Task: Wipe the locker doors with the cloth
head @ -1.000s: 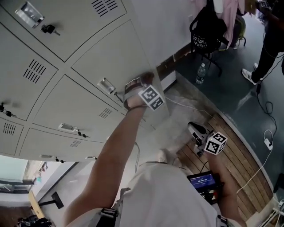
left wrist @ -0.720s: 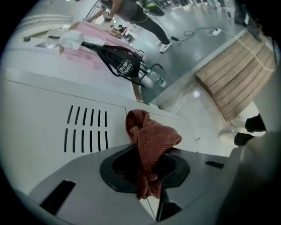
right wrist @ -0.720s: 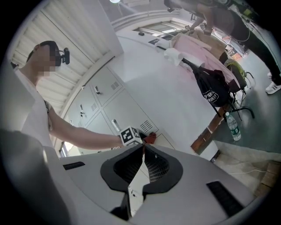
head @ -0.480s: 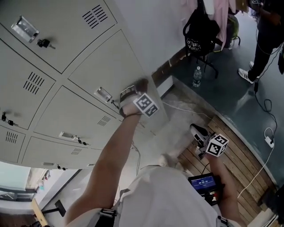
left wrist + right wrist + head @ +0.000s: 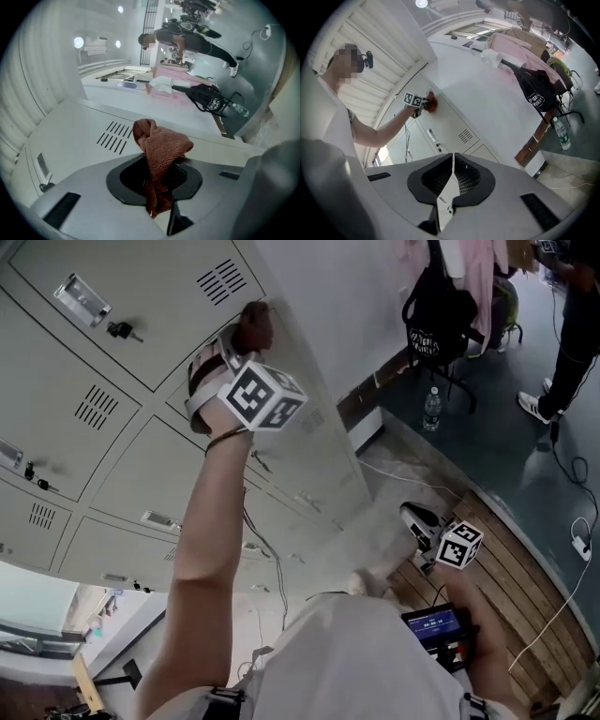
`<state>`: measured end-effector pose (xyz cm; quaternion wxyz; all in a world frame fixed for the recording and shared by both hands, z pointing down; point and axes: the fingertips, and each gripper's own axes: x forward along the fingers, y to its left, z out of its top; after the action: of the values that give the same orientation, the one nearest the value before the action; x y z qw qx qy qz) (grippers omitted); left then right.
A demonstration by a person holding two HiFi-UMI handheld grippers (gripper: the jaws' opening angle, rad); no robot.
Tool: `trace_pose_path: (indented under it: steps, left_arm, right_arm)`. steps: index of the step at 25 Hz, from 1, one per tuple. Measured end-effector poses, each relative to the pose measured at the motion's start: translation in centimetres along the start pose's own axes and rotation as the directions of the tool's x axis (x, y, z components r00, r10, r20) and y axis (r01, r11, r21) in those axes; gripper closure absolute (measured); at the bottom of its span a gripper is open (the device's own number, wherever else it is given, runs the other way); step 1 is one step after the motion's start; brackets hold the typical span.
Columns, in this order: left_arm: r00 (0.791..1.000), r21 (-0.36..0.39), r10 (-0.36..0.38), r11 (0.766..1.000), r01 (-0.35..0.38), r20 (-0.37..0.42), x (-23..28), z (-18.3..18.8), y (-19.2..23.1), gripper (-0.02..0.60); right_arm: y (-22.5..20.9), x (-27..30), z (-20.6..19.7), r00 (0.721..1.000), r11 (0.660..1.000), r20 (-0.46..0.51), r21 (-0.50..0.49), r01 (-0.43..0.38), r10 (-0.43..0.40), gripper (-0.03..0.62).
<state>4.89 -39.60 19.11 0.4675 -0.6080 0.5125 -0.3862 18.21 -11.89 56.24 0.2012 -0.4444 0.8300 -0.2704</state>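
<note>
My left gripper (image 5: 246, 341) is raised against the grey locker doors (image 5: 141, 352) and is shut on a reddish-brown cloth (image 5: 255, 322). The cloth touches the upper door near its right edge, right of the vent slots (image 5: 222, 277). In the left gripper view the bunched cloth (image 5: 161, 150) sticks up from between the jaws of the left gripper (image 5: 161, 180), beside the vent slots (image 5: 115, 137). My right gripper (image 5: 415, 518) hangs low by my side over the floor, shut and holding nothing. The right gripper view shows the right gripper (image 5: 451, 183) with jaws closed together, and far off the cloth (image 5: 431, 102) on the lockers.
Keys hang in several door locks (image 5: 122, 331). A chair with a black bag (image 5: 441, 315) and a water bottle (image 5: 432, 407) stand at the right. A person (image 5: 572, 343) stands at the far right. Cables and a wooden platform (image 5: 516, 577) lie on the floor.
My left gripper has carried the cloth up the lockers, from the lower door by a handle to the upper door near the vent slots. The right gripper has stayed low.
</note>
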Motion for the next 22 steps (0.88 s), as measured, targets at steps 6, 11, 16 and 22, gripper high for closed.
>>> trace_pose_path:
  steps: [6,11,16,22]
  left_arm:
    - [1.0,0.102,-0.019,0.995,0.017,0.016,1.6,2.1,-3.3,0.505]
    - [0.99,0.175,-0.142,0.975,0.135,0.026,2.4,1.6,-13.3,0.505]
    - [0.951,0.202,-0.309,0.931,0.303,-0.005,3.1,0.2,-24.3,0.505]
    - [0.872,0.256,-0.484,0.835,0.487,-0.076,3.1,-2.6,-36.5,0.505]
  right_arm:
    - [0.6,0.3,-0.2,1.0,0.999,-0.019,-0.038,0.0,0.0,0.571]
    - [0.8,1.1,0.7,1.0,0.997,-0.026,-0.078,0.0,-0.002,0.571]
    - [0.4,1.6,0.5,0.999,0.998,-0.02,-0.062,0.024,-0.026,0.571]
    - [-1.1,0.1,0.3,0.995,0.994,0.002,-0.029,0.103,-0.103,0.571]
